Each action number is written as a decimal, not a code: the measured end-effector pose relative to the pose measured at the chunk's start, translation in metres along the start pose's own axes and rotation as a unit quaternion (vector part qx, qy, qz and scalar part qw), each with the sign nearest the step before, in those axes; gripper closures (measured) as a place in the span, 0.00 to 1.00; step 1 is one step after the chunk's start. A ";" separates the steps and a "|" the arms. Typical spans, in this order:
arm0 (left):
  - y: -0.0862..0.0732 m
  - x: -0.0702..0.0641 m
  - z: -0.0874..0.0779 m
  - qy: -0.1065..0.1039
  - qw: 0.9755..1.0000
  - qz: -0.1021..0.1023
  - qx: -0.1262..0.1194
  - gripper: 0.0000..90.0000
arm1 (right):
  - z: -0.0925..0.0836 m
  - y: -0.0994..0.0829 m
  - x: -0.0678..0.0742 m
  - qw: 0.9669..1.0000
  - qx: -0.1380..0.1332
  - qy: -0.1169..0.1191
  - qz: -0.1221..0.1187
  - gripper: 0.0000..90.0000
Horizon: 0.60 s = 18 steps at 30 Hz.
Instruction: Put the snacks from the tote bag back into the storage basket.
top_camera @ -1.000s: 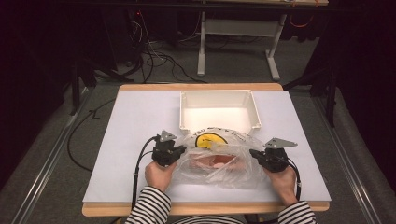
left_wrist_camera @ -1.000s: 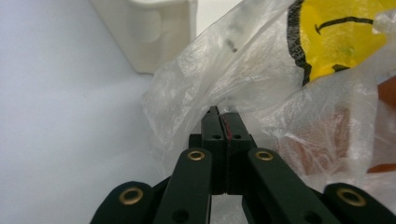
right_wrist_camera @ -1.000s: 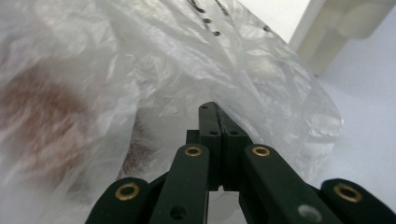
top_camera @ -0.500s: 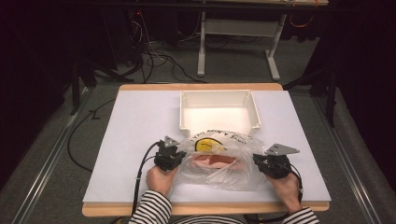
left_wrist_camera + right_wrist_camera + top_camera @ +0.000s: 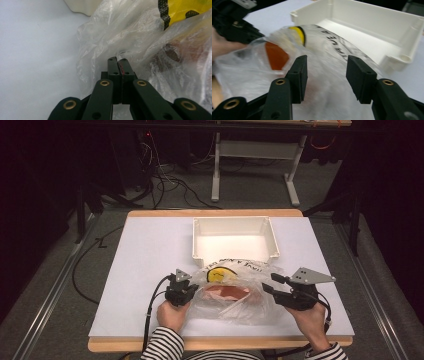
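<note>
The crinkled clear plastic bag (image 5: 235,290) with orange contents lies on the white bench (image 5: 150,250) before the white plastic tray (image 5: 235,237); the left gripper (image 5: 186,292) pinches its edge with jaws shut; the right gripper (image 5: 272,285), jaws just opened and clear of the film, holds nothing; a one-sided pull may tear the bag or spill it.

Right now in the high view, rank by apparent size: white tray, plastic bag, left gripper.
1. White tray and plastic bag: they look alike in spread, too close to rank.
2. Left gripper: clearly smallest.

The reddish contents (image 5: 227,292) blur behind the crinkled plastic bag (image 5: 250,305), unidentifiable.
</note>
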<state>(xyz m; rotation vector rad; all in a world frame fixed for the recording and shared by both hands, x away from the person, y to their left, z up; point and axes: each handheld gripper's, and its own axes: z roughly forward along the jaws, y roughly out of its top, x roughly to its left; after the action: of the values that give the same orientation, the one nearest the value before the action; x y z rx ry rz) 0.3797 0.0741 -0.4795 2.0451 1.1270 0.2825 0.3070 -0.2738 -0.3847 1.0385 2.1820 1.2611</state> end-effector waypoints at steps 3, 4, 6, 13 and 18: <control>-0.001 0.000 0.000 0.001 1.000 0.001 -0.003 1.00 | 0.005 0.004 0.006 1.000 0.003 0.010 -0.008 0.53; -0.001 0.000 0.000 0.001 1.000 0.001 -0.004 1.00 | 0.013 0.007 0.012 1.000 0.014 0.021 -0.013 0.51; -0.002 0.000 0.000 0.001 1.000 0.000 -0.005 1.00 | 0.023 0.009 0.015 0.999 0.029 0.022 -0.019 0.53; -0.005 0.001 0.000 -0.003 1.000 -0.003 -0.015 1.00 | 0.041 0.001 0.014 0.997 0.073 0.020 -0.033 0.92; -0.006 0.001 0.000 -0.004 1.000 -0.002 -0.020 1.00 | 0.035 -0.015 0.005 0.995 0.091 0.007 -0.032 0.99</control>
<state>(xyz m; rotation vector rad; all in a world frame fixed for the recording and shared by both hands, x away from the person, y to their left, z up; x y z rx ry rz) 0.3763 0.0771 -0.4839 2.0074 1.1122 0.2928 0.3207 -0.2552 -0.4153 1.0213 2.3572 1.0610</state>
